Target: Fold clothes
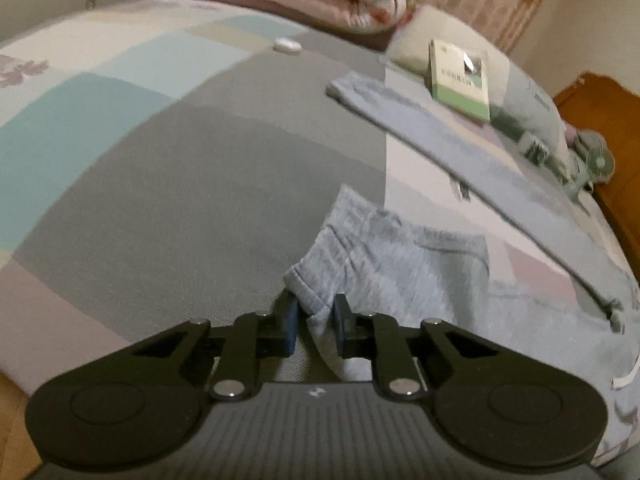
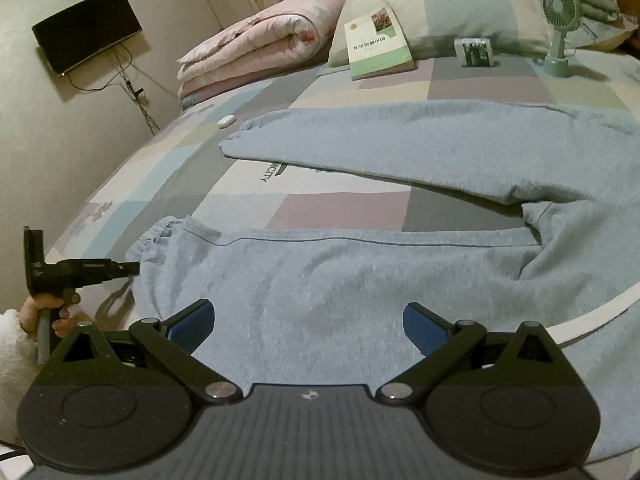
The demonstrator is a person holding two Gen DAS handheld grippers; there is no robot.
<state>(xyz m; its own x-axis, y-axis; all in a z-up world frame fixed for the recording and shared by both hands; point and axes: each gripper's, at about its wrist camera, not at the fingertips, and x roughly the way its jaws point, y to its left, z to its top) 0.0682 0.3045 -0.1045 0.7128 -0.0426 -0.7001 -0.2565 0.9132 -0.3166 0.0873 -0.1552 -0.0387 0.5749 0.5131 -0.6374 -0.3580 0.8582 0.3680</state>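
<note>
Trousers (image 2: 360, 280) in grey-blue lie spread on the patchwork bedsheet (image 1: 180, 200), one cuff pinched in the left gripper (image 1: 314, 330).

Right gripper (image 2: 308, 324) hovers with jaws wide over the near leg, touching nothing. Beyond the left jaws runs open grey sheet up to a small white object (image 1: 287, 44), too blurred to identify. Ahead of the right jaws the far leg (image 2: 400, 140) stretches, its waist cut off at the frame's right edge.
</note>
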